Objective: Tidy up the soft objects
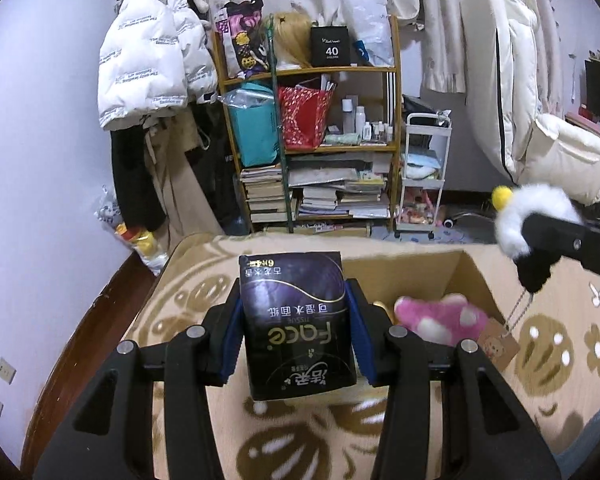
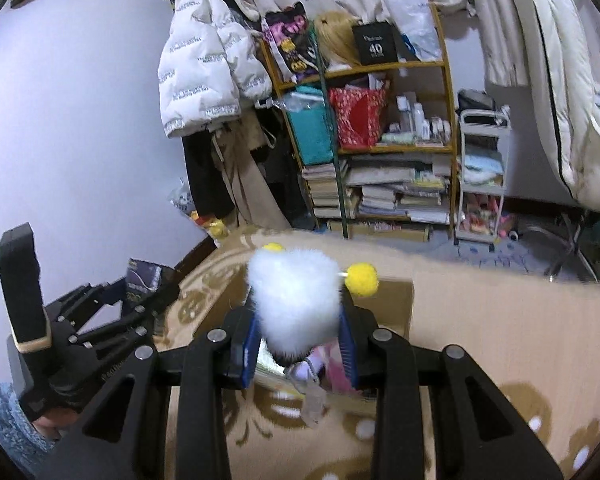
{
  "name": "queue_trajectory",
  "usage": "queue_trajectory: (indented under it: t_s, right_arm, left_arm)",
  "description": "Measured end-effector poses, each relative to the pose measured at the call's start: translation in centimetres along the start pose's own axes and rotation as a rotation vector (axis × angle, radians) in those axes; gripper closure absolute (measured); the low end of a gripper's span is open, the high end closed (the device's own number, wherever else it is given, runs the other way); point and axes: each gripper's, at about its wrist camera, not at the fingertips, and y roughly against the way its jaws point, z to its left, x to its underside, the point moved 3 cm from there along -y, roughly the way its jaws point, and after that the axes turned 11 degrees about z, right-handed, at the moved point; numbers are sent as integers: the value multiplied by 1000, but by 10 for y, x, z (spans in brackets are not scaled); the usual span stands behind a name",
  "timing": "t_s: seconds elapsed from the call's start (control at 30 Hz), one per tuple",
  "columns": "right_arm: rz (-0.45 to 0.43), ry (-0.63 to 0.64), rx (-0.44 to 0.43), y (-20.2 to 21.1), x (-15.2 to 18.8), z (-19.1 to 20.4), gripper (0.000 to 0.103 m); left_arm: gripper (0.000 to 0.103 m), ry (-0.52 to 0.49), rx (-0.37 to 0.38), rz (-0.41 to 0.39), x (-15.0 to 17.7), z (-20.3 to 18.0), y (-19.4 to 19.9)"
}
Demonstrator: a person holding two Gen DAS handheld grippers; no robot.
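My left gripper (image 1: 294, 292) is shut on a dark tissue pack (image 1: 296, 320), which is held upright between the blue pads above the patterned blanket. An open cardboard box (image 1: 472, 276) lies just beyond it, with a pink plush (image 1: 440, 320) inside. At the right, my right gripper (image 1: 534, 236) holds a white fluffy toy (image 1: 540, 208) above the box's right side, and a paper tag (image 1: 500, 344) dangles from the toy. In the right wrist view, the right gripper (image 2: 300, 312) is shut on that white toy (image 2: 296, 296), whose yellow pompoms (image 2: 362, 278) stick out. The box (image 2: 396, 300) is below, and the left gripper (image 2: 140, 292) with the tissue pack (image 2: 144, 276) is at the left.
A beige blanket (image 1: 188, 280) with a brown pattern covers the surface under the box. Beyond its far edge stand a crowded wooden shelf (image 1: 312, 152), a white trolley (image 1: 424, 176) and hanging coats (image 1: 152, 60). A wall runs along the left, and a white duvet (image 1: 512, 100) is at the right.
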Motion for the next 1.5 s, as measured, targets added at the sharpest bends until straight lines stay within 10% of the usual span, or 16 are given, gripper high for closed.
queue_trajectory:
  t_s: [0.53, 0.83, 1.23, 1.5]
  right_arm:
    - [97, -36, -23, -63, -4, -15, 64]
    - [133, -70, 4, -76, 9, -33, 62]
    - [146, -105, 13, -59, 15, -44, 13]
    - [122, -102, 59, -30, 17, -40, 0]
  left_arm:
    - [54, 34, 58, 110, -1, -11, -70]
    - [14, 44, 48, 152, 14, -16, -83]
    - [2, 50, 6, 156, 30, -4, -70]
    - [1, 98, -10, 134, 31, 20, -36]
